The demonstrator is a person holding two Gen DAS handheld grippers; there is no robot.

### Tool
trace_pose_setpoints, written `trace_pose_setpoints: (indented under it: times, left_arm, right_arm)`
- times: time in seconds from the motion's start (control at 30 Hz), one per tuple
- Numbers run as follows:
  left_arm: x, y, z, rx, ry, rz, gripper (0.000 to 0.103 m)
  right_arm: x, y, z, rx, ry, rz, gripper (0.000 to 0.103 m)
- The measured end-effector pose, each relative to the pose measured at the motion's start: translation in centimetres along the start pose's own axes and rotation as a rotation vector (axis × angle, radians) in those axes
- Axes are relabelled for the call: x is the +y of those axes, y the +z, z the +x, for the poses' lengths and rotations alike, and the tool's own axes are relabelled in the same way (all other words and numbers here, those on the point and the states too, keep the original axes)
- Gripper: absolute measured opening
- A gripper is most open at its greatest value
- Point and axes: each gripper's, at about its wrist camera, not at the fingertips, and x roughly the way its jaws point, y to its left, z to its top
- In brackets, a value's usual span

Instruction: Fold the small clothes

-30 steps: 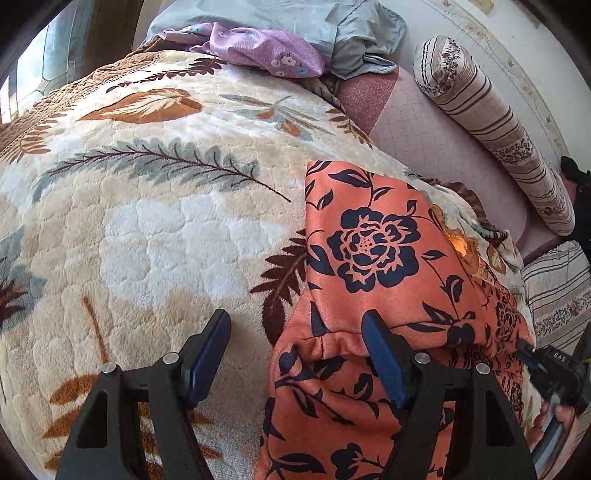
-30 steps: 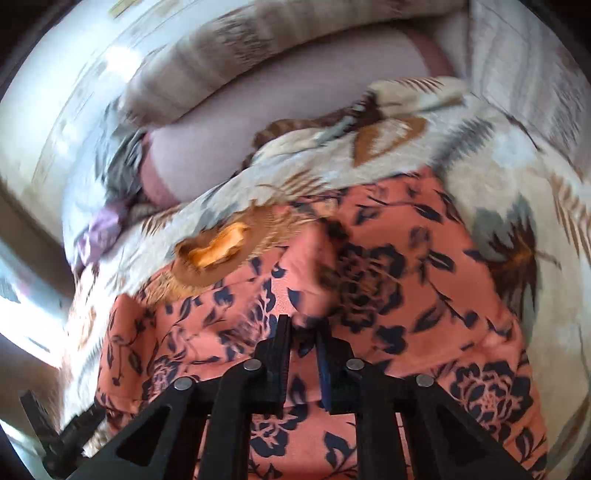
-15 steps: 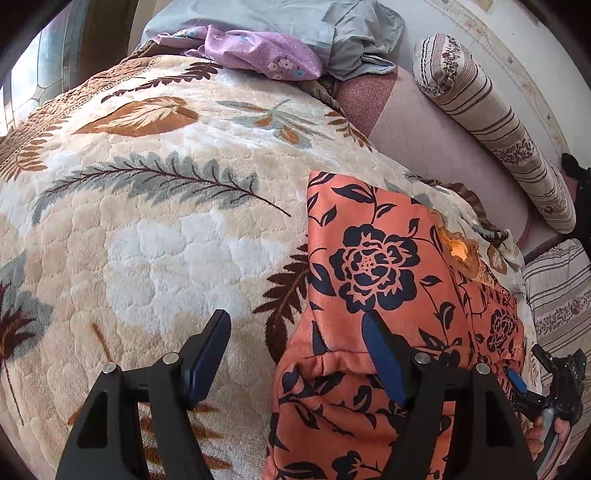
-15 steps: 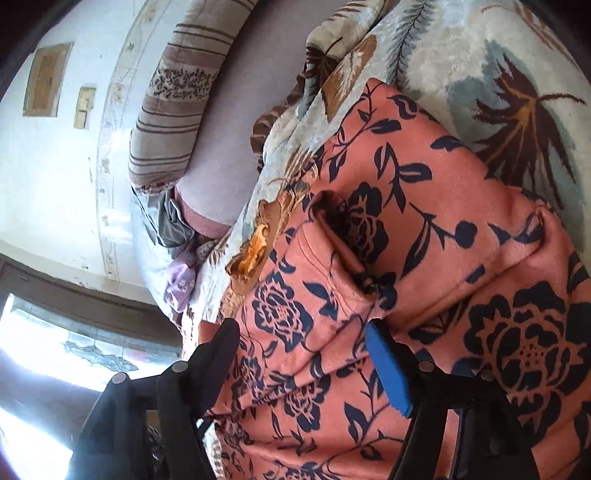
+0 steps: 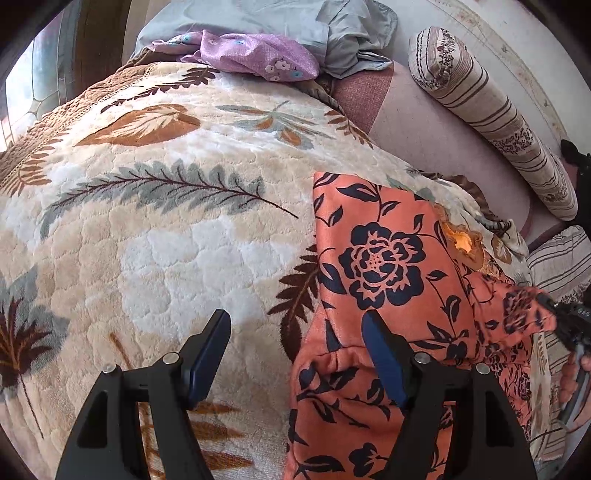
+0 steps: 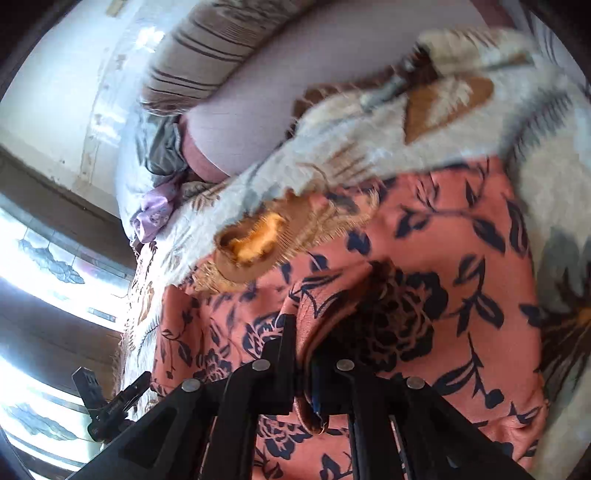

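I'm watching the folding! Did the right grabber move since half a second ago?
Yes. The right gripper was open then; now it is shut on a fold of the orange floral garment, and its view swung so the striped bolster pillow sits higher.

Plush leaf-patterned blanket (image 5: 155, 236) over the bed, striped bolster pillow (image 5: 491, 110) by the wall, purple floral cloth (image 5: 255, 55), grey-blue bedding (image 5: 295, 22) behind

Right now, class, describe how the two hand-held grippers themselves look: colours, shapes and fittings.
The left gripper has a matte black angular frame, silver round bolt heads and flat blue pads. The right gripper has the same black frame and silver bolts; its pads barely show.
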Motion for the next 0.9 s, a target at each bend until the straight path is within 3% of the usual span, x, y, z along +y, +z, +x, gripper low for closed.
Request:
trace_pose_setpoints:
  times: [0.07,0.13,0.17,0.23,0.27,0.37,0.47,0.5,0.6,0.67,0.7,0.8,0.83,0.9]
  left_arm:
    - [0.6,0.2,-0.1,-0.002,-0.004,-0.023,0.074]
    - [0.8,0.4,-0.1,-0.005,-0.005,-0.031,0.074]
    - [0.7,0.5,0.2,0.001,-0.003,-0.032,0.074]
    - [0.3,0.8,0.6,0.019,-0.006,-0.031,0.074]
    - [-0.1,1.0,0.9,0.026,-0.007,-0.023,0.074]
    - [-1.3,2.0,1.9,0.042,-0.004,0.009,0.074]
    - [-2.0,3.0,4.1,0.098,0.002,0.013,0.074]
    - [-2.1,3.1,5.0,0.123,0.016,0.017,0.069]
    - [-3.2,3.2,5.7,0.100,0.102,0.100,0.054]
    - [-3.2,3.2,5.7,0.103,0.102,0.103,0.053]
    - [-3.1,3.2,5.8,0.102,0.100,0.102,0.053]
    - [-3.2,3.2,5.8,0.099,0.102,0.117,0.053]
    - [-3.2,3.2,5.8,0.099,0.105,0.118,0.054]
    - [-3.3,3.5,5.6,0.096,0.096,0.104,0.054]
  right_arm:
    - [0.9,0.1,-1.8,-0.084,-0.104,-0.070,0.006]
    - [-0.9,-0.9,-0.2,-0.063,-0.252,-0.093,0.007]
    - [-2.6,-1.6,0.9,-0.027,-0.262,-0.060,0.010]
    - [-5.9,-2.9,2.9,0.091,-0.195,0.032,0.010]
    - [-6.8,-3.4,3.2,0.106,-0.170,0.074,0.010]
    - [-7.9,-3.4,2.4,0.065,-0.106,0.134,0.010]
    - [-8.5,-2.8,2.2,0.078,-0.090,0.157,0.011]
    - [-8.8,-2.7,2.1,0.082,-0.101,0.159,0.011]
    - [-9.8,-2.2,0.9,0.035,-0.272,0.174,0.016]
    - [-10.6,-1.7,-0.7,-0.032,-0.354,0.225,0.016]
    - [-10.5,-1.4,-1.5,-0.061,-0.353,0.239,0.016]
    - [-7.7,-0.6,-3.1,-0.139,-0.242,0.163,0.018]
    - [-6.6,-0.2,-2.9,-0.127,-0.161,0.136,0.018]
    - [-5.3,0.5,-1.0,-0.033,0.029,0.123,0.030]
